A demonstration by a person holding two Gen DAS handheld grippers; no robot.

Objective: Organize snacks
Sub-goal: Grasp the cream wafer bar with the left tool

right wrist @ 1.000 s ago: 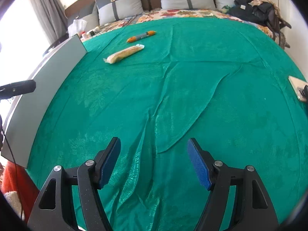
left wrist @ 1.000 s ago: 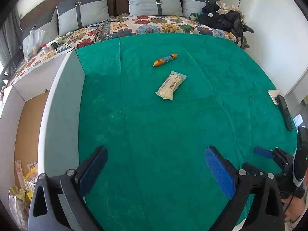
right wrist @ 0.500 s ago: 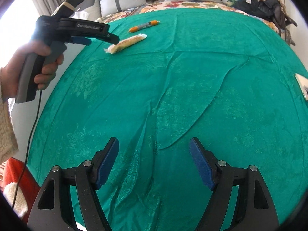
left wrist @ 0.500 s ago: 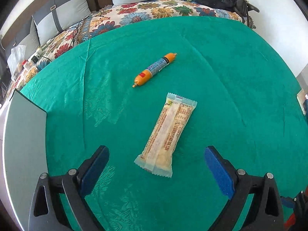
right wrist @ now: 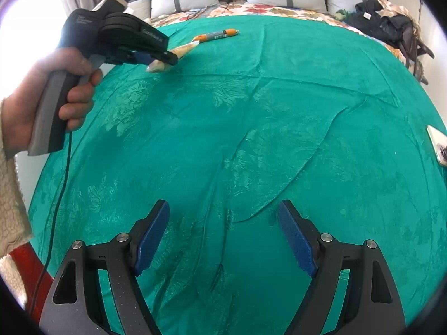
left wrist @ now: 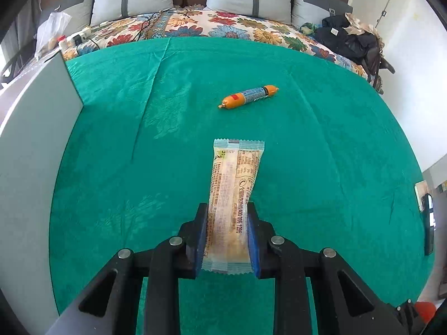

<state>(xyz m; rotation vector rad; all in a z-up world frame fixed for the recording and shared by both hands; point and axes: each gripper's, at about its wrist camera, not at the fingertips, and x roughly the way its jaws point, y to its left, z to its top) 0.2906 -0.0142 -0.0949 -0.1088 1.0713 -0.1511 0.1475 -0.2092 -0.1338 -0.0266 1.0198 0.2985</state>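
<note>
The left gripper (left wrist: 226,240) is closing, its blue pads already against the sides of the snack bar (left wrist: 233,192) at lower centre on the green cloth (left wrist: 111,167). A sausage (left wrist: 248,97) lies apart, higher up. A grey panel (left wrist: 30,145) stands at the left edge. The right gripper (right wrist: 223,240) is opening, with nothing between its jaws.

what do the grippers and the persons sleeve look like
Both grippers, left gripper and right gripper, have black angular frames, silver rivets and blue pads. The left has a grey-and-black handle, white lettering and a dark cable. The sleeve is cream fleece.
</note>
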